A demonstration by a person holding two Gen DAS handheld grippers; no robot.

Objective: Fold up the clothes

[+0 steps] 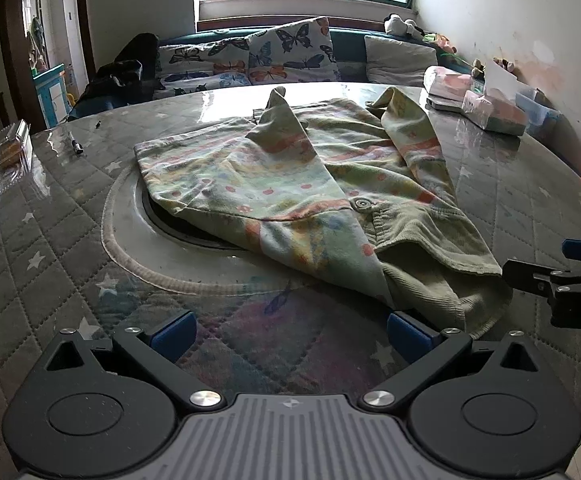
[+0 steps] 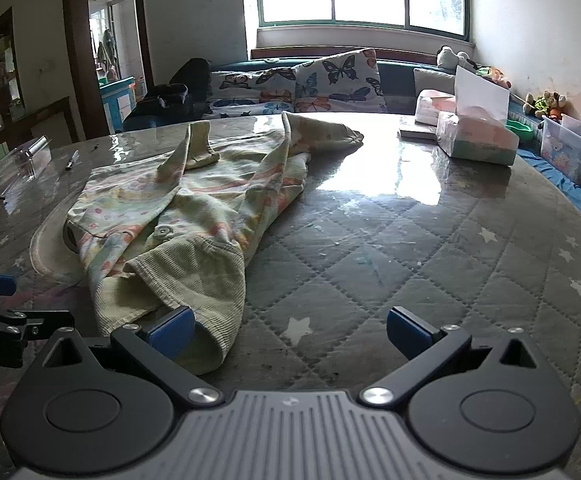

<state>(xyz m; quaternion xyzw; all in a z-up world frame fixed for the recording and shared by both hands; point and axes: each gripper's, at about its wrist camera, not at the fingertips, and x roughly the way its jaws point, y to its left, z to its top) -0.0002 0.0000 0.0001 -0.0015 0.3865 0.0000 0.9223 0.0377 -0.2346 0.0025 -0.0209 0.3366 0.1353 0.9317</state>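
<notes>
A: Item one, nearest the lens: left gripper (image 1: 290, 332), jaws spread wide, nothing between the blue pads (image 1: 172, 334). Right pad sits just beside the hem of the garment.

B: Item two, right gripper (image 2: 290, 330), likewise spread wide and empty. Its left pad overlaps the ribbed cuff edge; whether it touches, cannot tell.

A: Item three, the garment (image 1: 290, 184): pale green child's jacket, printed lining turned out, one snap button (image 1: 361, 203) showing. Lies crumpled on the table (image 1: 70, 248), ahead and right of the left gripper, ahead and left of the right one.

B: Sleeves?

A: Two, thrown up toward the far edge, one standing in a peak.

B: Item four, table surface: quilted star-print cover under clear sheet. Farther out, tissue box (image 2: 478, 138) on the right, pen (image 1: 76, 146) on the left, butterfly cushions (image 1: 290, 52) under the window.
</notes>
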